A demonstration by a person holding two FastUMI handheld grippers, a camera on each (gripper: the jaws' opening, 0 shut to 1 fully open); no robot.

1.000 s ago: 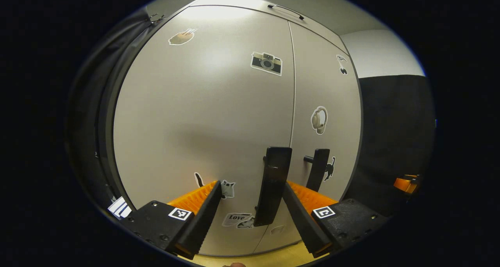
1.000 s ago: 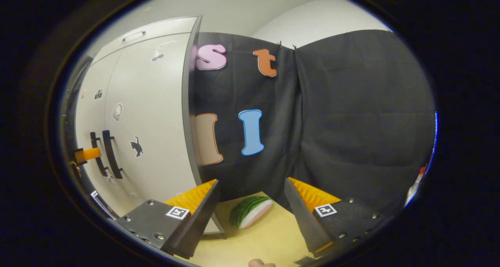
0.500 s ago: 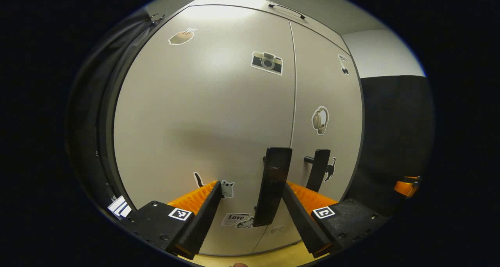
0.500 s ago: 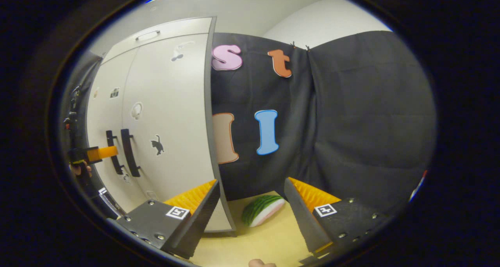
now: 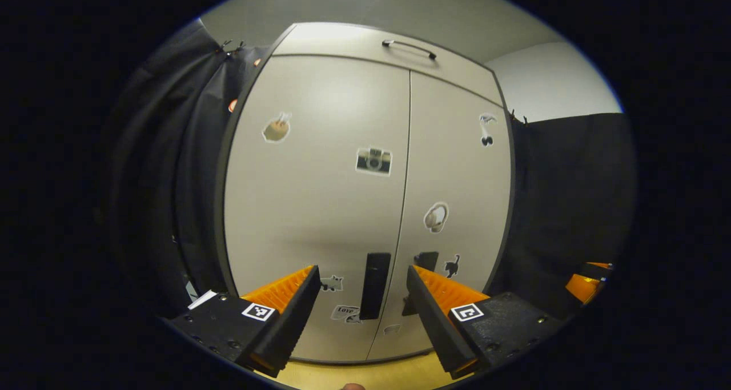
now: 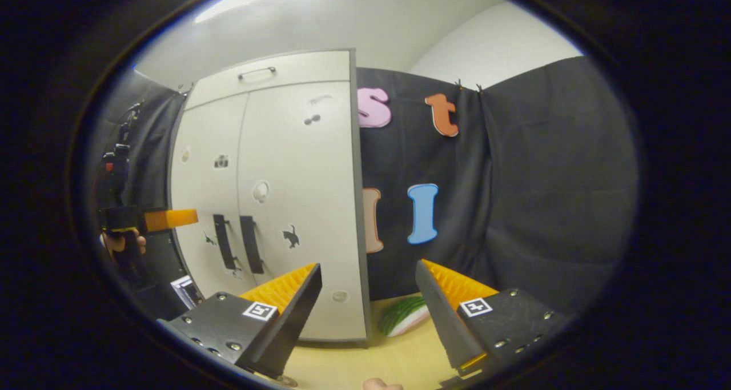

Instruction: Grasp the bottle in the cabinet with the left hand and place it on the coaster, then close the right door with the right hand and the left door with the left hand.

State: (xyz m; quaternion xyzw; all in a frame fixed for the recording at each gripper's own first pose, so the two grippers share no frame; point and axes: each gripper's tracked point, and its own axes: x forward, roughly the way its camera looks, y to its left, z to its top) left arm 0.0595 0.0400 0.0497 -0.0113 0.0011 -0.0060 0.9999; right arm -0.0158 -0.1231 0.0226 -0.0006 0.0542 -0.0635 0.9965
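cabinet (image 5: 320,207): we've got a tall pale grey box with flat, smooth, slightly glossy panels. It reads as laminate or painted board to us: stiff, nothing fragile.

left door (image 5: 314,218): looks flush with the frame and shut, seam running straight down the middle of the left gripper view.

right door (image 5: 451,207): same story, sits level with its neighbour, so both closings look done to us.

handles: left handle (image 5: 374,285) and right handle (image 5: 425,261) are dark, rigid upright bars on either side of the seam at about 6 o'clock on the fronts. If a door needed a nudge we'd push flat on the panel near the bar, since that edge swings easiest and the gloss is slippery.

stickers: small flat decals, e.g. a camera sticker (image 5: 374,160) around the centre and a cat sticker (image 5: 452,265) lower right.

bottle: can't see it or the coaster in these shots, so presumably it's off to the side on its coaster, but we honestly can't tell.

left gripper (image 5: 361,298): fingers spread apart, nothing between them, hanging just off the handles.

right gripper (image 6: 368,301): also released and empty, off at the cabinet's right corner.

watermelon slice (image 6: 402,316): soft-looking toy on the yellowish table (image 6: 354,361), at 6 o'clock.
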